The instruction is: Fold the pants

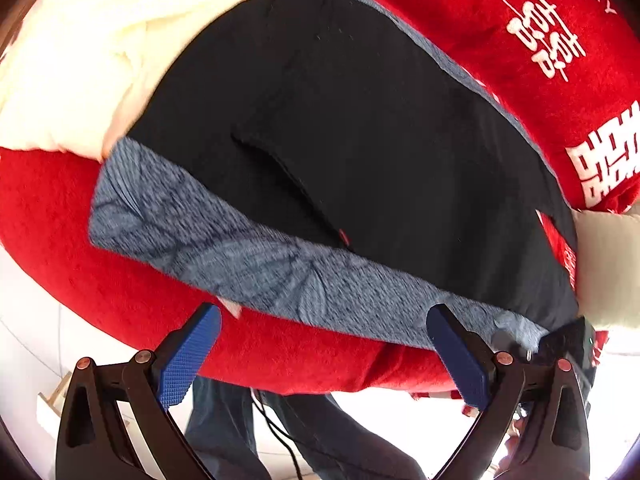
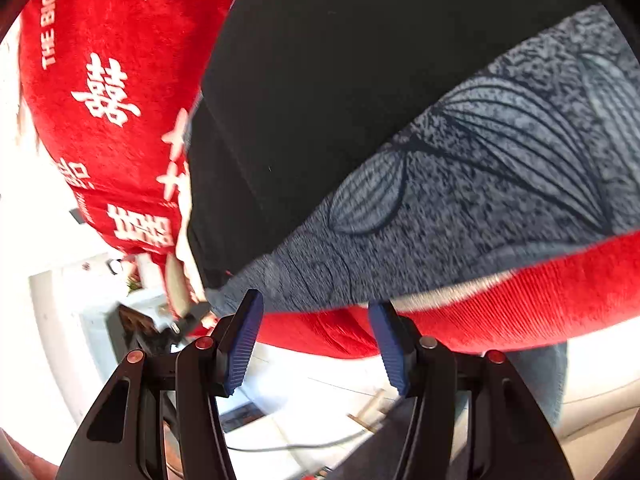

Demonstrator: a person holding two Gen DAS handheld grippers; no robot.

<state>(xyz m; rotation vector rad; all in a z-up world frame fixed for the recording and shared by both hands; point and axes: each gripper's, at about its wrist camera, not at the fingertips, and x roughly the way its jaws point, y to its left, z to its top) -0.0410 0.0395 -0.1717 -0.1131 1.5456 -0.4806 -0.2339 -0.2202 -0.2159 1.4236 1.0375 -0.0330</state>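
Observation:
The black pants lie flat on a blue-grey leaf-print cloth spread over a red blanket. A pocket seam runs across their middle. My left gripper is open and empty, its blue pads just off the near edge of the printed cloth. In the right wrist view the pants fill the upper middle, with the printed cloth below them. My right gripper is open and empty, at the near edge of the cloth above the blanket's edge.
The red blanket carries white characters and lettering. A cream cushion or quilt lies at the far left. Below the bed edge are a pale floor, a person's jeans and a cable. The other gripper shows at the right edge.

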